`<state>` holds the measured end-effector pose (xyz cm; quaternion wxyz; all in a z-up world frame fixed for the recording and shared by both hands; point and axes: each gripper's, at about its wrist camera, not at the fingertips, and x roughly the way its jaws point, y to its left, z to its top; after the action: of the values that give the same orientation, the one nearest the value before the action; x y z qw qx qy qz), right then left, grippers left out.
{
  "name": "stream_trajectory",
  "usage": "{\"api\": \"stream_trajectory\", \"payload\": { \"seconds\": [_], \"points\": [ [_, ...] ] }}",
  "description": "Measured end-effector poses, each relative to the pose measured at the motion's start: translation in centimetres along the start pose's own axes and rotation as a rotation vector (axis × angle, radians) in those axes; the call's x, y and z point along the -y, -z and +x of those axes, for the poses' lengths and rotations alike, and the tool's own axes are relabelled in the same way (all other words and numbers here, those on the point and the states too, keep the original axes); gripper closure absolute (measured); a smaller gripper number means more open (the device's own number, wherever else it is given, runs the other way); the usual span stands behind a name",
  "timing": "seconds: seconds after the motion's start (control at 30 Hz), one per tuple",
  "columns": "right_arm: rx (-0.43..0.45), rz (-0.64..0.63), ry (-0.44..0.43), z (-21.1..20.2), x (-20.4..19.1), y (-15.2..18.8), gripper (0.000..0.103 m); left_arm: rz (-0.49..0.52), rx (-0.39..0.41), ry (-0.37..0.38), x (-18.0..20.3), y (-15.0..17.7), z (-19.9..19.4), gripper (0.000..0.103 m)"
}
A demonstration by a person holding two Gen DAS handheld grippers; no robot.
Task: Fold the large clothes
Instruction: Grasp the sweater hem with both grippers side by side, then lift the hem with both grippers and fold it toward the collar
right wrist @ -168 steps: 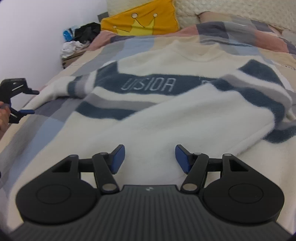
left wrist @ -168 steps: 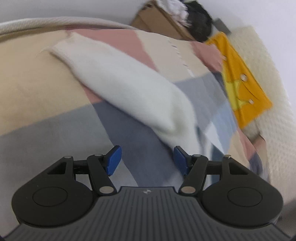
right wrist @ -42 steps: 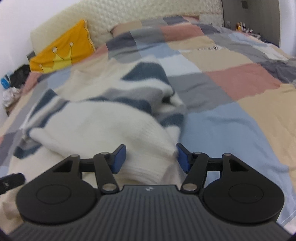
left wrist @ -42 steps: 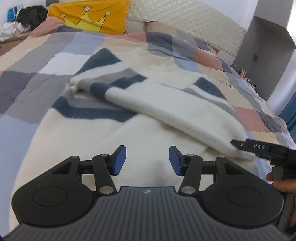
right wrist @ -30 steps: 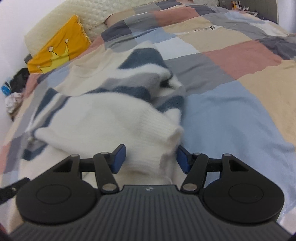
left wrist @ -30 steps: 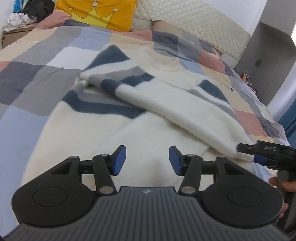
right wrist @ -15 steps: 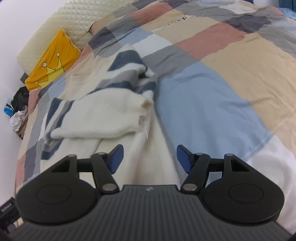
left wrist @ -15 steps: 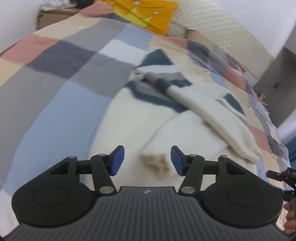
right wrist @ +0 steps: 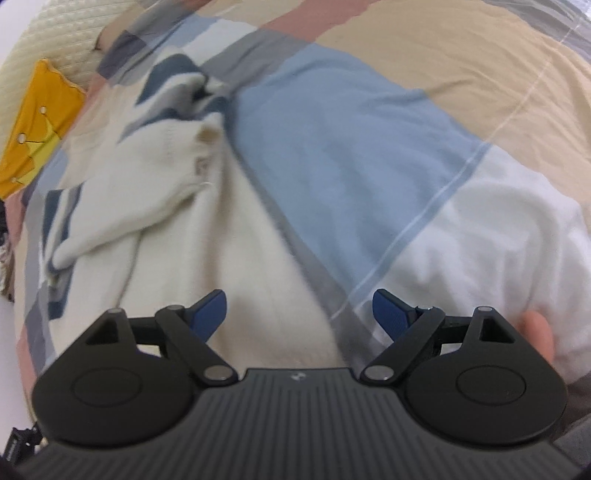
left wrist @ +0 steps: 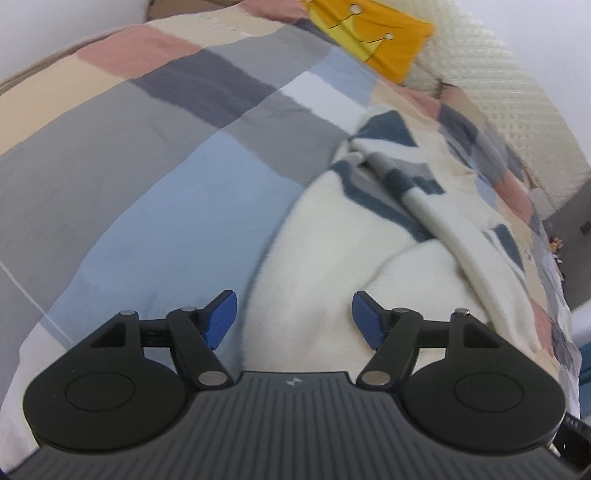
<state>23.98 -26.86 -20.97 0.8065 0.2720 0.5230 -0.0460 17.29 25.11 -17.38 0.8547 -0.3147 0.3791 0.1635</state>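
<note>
A cream sweater [left wrist: 332, 258] with navy and grey stripes lies on the bed, both sleeves folded across its body. In the left wrist view my left gripper [left wrist: 293, 317] hovers over the sweater's lower left edge, jaws opening, the hem below them and nothing pinched. In the right wrist view the sweater [right wrist: 207, 236] runs up the left half, a folded sleeve cuff [right wrist: 192, 151] on top. My right gripper [right wrist: 299, 314] hangs over the sweater's lower right edge where it meets the quilt, jaws opening, nothing gripped.
A patchwork quilt [left wrist: 155, 155] in blue, grey, pink and beige covers the bed [right wrist: 369, 155]. An orange crown cushion [left wrist: 373, 33] and a cream quilted headboard [left wrist: 491, 74] lie at the far end. A fingertip [right wrist: 539, 332] shows beside the right gripper.
Both grippers have swung outward to the sweater's lower corners and rolled. Their jaws stand wider than a second ago. The right sleeve cuff, then between the right jaws, now lies on the sweater.
</note>
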Motion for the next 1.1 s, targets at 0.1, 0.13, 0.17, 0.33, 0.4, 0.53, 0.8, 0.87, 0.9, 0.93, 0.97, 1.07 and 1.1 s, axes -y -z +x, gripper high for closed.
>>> {"api": "stream_trajectory", "payload": {
  "seconds": [0.1, 0.13, 0.17, 0.33, 0.4, 0.53, 0.8, 0.87, 0.9, 0.93, 0.97, 1.07, 1.1],
  "points": [
    [-0.053, 0.041, -0.019, 1.0, 0.5, 0.9, 0.023, -0.071, -0.086, 0.01, -1.0, 0.1, 1.6, 0.029],
    [-0.066, 0.029, -0.014, 1.2, 0.3, 1.4, 0.028, -0.08, -0.1, -0.008, -1.2, 0.2, 1.9, 0.03],
    [-0.07, 0.018, -0.015, 1.4, 0.1, 1.7, 0.028, -0.08, -0.105, -0.02, -1.1, 0.3, 2.2, 0.03],
    [-0.066, 0.032, -0.046, 0.8, 0.1, 2.9, 0.04, -0.068, -0.156, -0.002, -0.6, 1.3, 2.6, 0.03],
    [-0.086, 0.042, -0.087, 0.6, 0.3, 3.2, 0.044, -0.104, -0.166, -0.01, -1.1, 1.5, 2.5, 0.03],
    [-0.136, 0.02, -0.162, 0.2, -0.1, 3.7, 0.069, -0.117, -0.21, -0.012, -1.2, 1.9, 2.6, 0.03],
    [-0.132, -0.021, -0.256, -0.4, -0.7, 4.0, 0.086, -0.104, -0.251, 0.009, -0.9, 2.4, 2.7, 0.049],
    [-0.114, -0.015, -0.311, -1.0, -0.6, 3.8, 0.087, -0.127, -0.265, 0.039, -1.0, 2.4, 2.8, 0.071],
    [-0.104, -0.008, -0.334, -1.2, -0.6, 3.7, 0.087, -0.134, -0.267, 0.052, -1.1, 2.4, 2.7, 0.076],
    [-0.097, 0.003, -0.354, -1.5, -0.5, 3.5, 0.087, -0.143, -0.265, 0.073, -1.1, 2.3, 2.5, 0.084],
    [-0.088, 0.021, -0.381, -1.7, -0.3, 3.4, 0.087, -0.16, -0.262, 0.103, -1.3, 2.1, 2.3, 0.088],
    [-0.075, 0.059, -0.446, -2.5, 0.1, 2.5, 0.088, -0.271, -0.234, 0.211, -2.5, 1.5, 1.6, 0.091],
    [-0.07, 0.07, -0.475, -2.9, 0.2, 2.3, 0.088, -0.306, -0.22, 0.243, -3.0, 1.3, 1.3, 0.092]
  ]
}}
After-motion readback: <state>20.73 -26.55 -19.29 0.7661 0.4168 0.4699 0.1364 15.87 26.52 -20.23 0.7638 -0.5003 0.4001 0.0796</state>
